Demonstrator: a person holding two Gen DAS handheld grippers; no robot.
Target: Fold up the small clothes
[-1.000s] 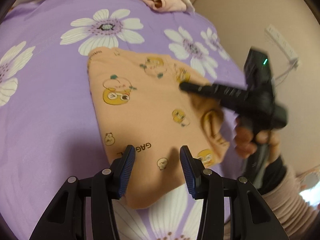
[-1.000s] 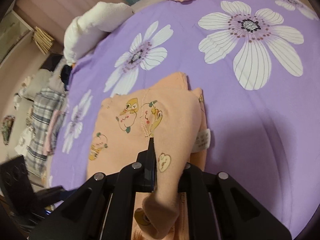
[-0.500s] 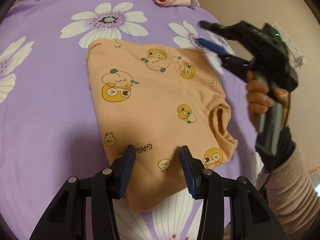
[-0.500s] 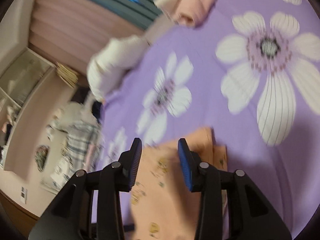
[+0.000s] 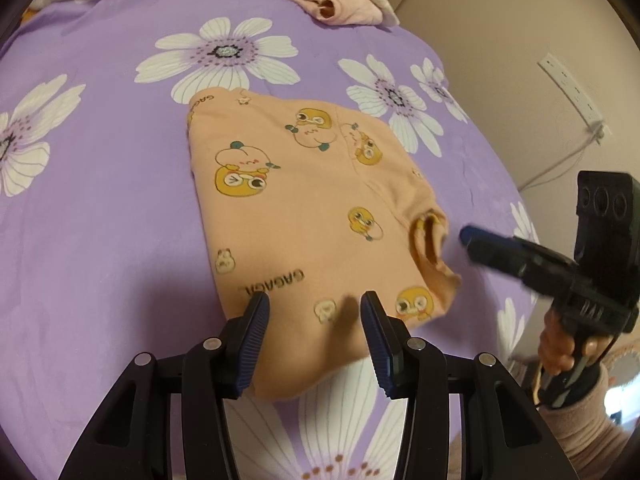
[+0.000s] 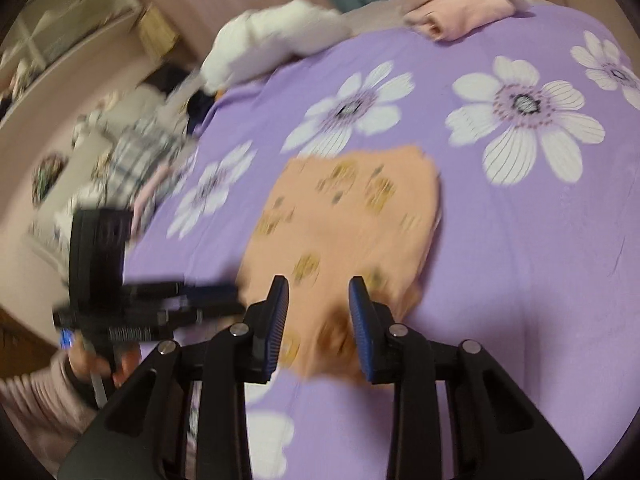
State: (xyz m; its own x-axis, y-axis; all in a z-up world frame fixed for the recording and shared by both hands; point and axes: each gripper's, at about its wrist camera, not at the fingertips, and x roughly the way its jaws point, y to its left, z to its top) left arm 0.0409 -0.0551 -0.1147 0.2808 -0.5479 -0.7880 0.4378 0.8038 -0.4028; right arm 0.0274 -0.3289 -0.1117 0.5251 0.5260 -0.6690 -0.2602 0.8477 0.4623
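A small peach garment with yellow cartoon ducks (image 5: pixel 304 216) lies folded flat on the purple flowered bedspread (image 5: pixel 100 220). Its sleeve cuff (image 5: pixel 430 236) lies at the right edge. My left gripper (image 5: pixel 314 308) is open and empty, just above the garment's near edge. My right gripper (image 6: pixel 318 288) is open and empty over the garment's (image 6: pixel 348 216) near right corner. The right gripper also shows in the left wrist view (image 5: pixel 472 238), just right of the cuff. The left gripper shows in the right wrist view (image 6: pixel 208 300) at the left.
A pile of pink and white clothes (image 5: pixel 340 4) lies at the bed's far edge. A white bundle (image 6: pixel 272 44) and plaid clothes (image 6: pixel 136 156) lie at the bed's left side. A wall with a socket strip (image 5: pixel 572 92) stands to the right.
My right gripper let go of the peach fabric it held, opened, swung up and away, then came down beside the sleeve cuff. The garment now lies flat. My left gripper stayed open and nearly still.
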